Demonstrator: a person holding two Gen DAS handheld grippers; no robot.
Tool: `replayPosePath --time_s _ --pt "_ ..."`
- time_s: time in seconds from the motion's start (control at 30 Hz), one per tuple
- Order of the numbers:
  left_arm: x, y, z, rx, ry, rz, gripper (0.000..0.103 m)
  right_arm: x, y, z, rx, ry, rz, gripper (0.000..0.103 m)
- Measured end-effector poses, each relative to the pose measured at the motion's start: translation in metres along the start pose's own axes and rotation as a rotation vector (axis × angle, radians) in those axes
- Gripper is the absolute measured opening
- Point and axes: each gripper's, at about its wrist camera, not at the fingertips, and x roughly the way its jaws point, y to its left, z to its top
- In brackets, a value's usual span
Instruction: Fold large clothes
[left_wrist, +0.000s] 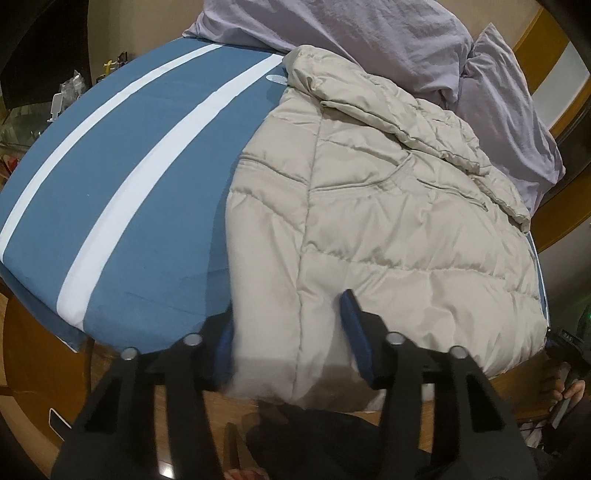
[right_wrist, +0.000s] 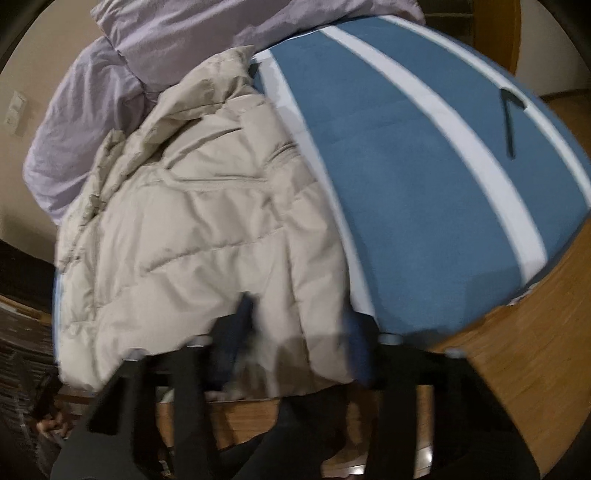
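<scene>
Plainly, we had a beige quilted puffer jacket (left_wrist: 388, 206) lying flat on the bed, its hem hanging a little over the near edge toward us. Its shell was stitched in slanting and level channels, puffed between the seams, with a slit pocket on each front panel and a long seam running down toward the hem. The collar end lay farthest from us, rumpled and partly doubled over, touching a heap of lilac bedding (left_wrist: 369, 33).

Our left gripper (left_wrist: 286, 332) had its blue-padded fingers (left_wrist: 352, 321) on either side of the hem, partly closed, with jacket fabric between them; the inner finger was blurred, so we could not tell whether the pads pressed the cloth. Our right gripper (right_wrist: 295, 332) stood likewise at the hem's other part, narrowed around a fold of the jacket (right_wrist: 192, 229), yet that view was smeared and the grip itself could not be judged.

Under the jacket lay a blue sheet with white stripes (left_wrist: 122, 192), smooth and bare beside the garment. A dark, thin object (right_wrist: 510, 122) rested on the sheet well apart from the jacket. Wooden flooring (right_wrist: 517, 369) showed around the bed, a pale wall with a switch plate (right_wrist: 14, 107) behind the bedding, and cluttered small things (left_wrist: 70, 92) beyond the far side
</scene>
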Motion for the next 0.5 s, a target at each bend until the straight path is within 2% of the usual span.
replayPosePath --time_s 0.03,0.13,0.2,0.3,0.5 --pt "-0.001 -0.002 0.000 0.000 -0.005 -0.001 0.039 -0.001 0.003 -0.001 -0.011 -0.009 0.000 0.024" --pt "-0.007 -0.007 0.000 0.008 -0.024 -0.004 0.026 -0.007 0.008 0.000 -0.029 -0.032 0.000 0.014" --pt "-0.012 -0.010 0.003 0.010 -0.040 -0.007 0.019 -0.012 0.009 0.002 -0.027 -0.051 0.003 0.012" --pt "-0.023 -0.014 0.008 0.010 -0.065 -0.012 0.015 -0.023 0.015 0.009 -0.036 -0.095 0.006 0.011" --pt "-0.044 -0.027 0.028 0.034 -0.125 -0.015 0.014 -0.036 0.036 0.032 -0.079 -0.161 0.013 0.010"
